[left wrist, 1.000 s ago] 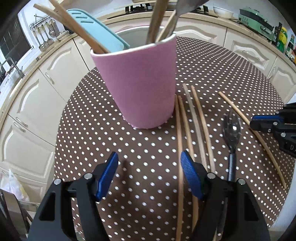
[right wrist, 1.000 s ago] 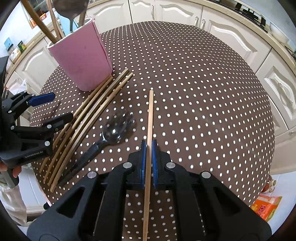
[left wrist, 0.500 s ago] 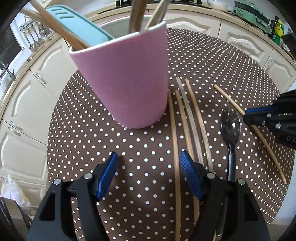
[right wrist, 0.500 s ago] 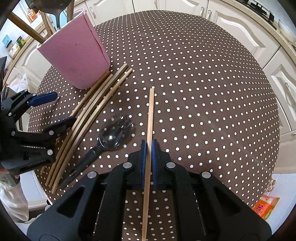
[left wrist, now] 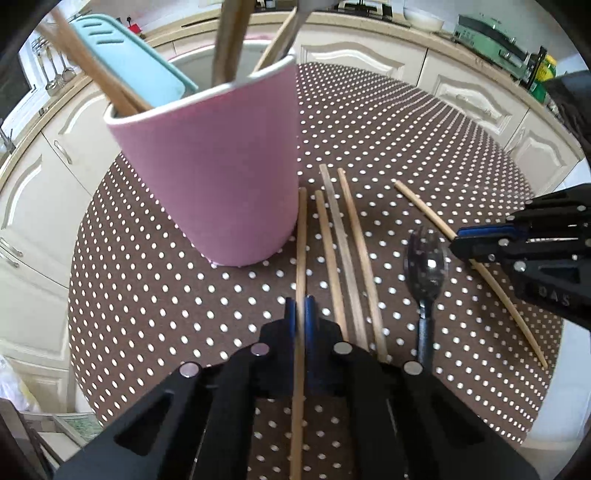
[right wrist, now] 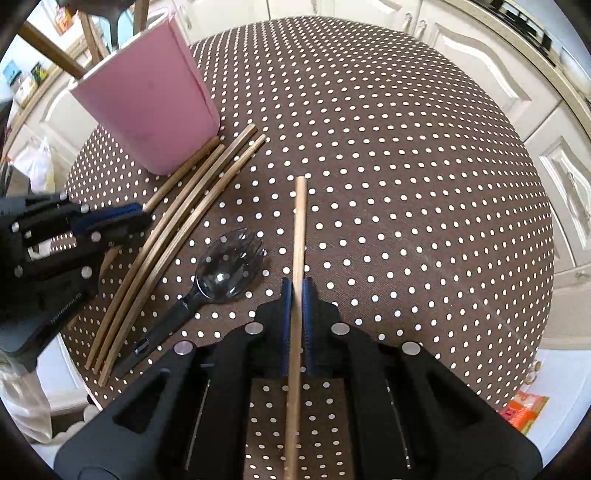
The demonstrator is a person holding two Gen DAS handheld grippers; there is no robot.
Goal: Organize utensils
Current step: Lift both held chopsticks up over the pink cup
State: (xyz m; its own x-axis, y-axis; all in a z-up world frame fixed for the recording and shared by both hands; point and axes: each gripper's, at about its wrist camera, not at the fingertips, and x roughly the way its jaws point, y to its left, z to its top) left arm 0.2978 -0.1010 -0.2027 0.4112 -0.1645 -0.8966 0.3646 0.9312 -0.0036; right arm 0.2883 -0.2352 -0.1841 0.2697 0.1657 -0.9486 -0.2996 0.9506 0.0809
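The counter [left wrist: 388, 122] is round and covered with a brown cloth printed with white dots. Cream cabinet doors [left wrist: 476, 99] with arched panels and metal handles surround it on all sides. A worktop above the cabinets carries a green appliance [left wrist: 491, 35], a white bowl [left wrist: 423, 18] and a yellow-green bottle [left wrist: 545, 74]. Ladles [left wrist: 55, 70] hang from a rail at far left. An orange packet [right wrist: 524, 410] and a white plastic bag [right wrist: 35, 166] lie on the floor.
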